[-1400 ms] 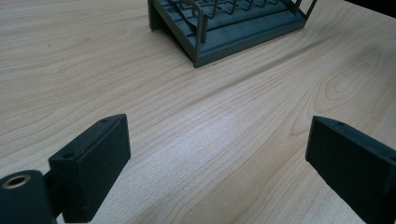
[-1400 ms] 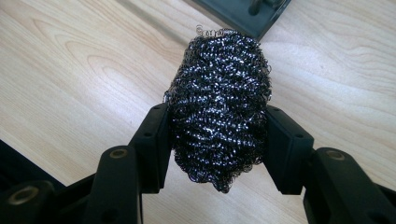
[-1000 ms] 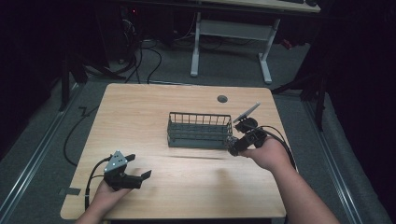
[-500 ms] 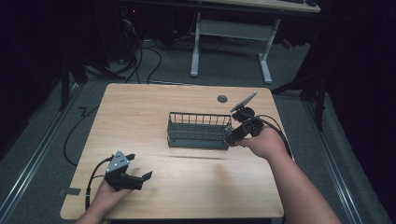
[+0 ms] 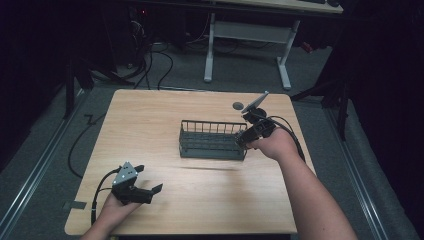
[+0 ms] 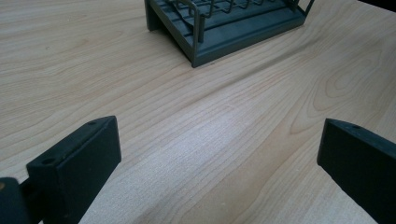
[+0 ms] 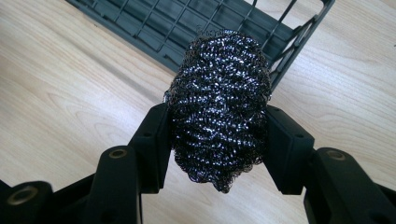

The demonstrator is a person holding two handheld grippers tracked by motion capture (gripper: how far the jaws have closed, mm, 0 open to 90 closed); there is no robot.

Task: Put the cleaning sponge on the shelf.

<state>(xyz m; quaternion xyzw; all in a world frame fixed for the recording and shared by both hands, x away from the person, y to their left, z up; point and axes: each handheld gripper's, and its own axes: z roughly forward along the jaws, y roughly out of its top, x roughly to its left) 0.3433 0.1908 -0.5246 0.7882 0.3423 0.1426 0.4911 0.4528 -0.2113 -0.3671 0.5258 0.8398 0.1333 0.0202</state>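
In the high view, a dark grey wire basket with a solid base (image 5: 212, 141) is sitting on the pale wooden table (image 5: 165, 112). The right gripper (image 5: 244, 140) is hovering at the basket's right end, its body in the person's right hand (image 5: 274, 144). The left gripper (image 5: 148, 183) is resting well away from the basket, toward the near left corner, with its jaws standing wide apart and nothing between them.

In the left gripper view, the two black jaws are gaping over bare wood, and the basket (image 6: 233, 23) is lying far ahead of them.

In the right gripper view, the right gripper (image 7: 219, 140) is squeezing a dark, glinting ball of steel-wool scourer (image 7: 219, 102) between its pads, which are pressing in on both sides. The scourer is hanging just in front of the basket's (image 7: 187, 23) near end, above the table.
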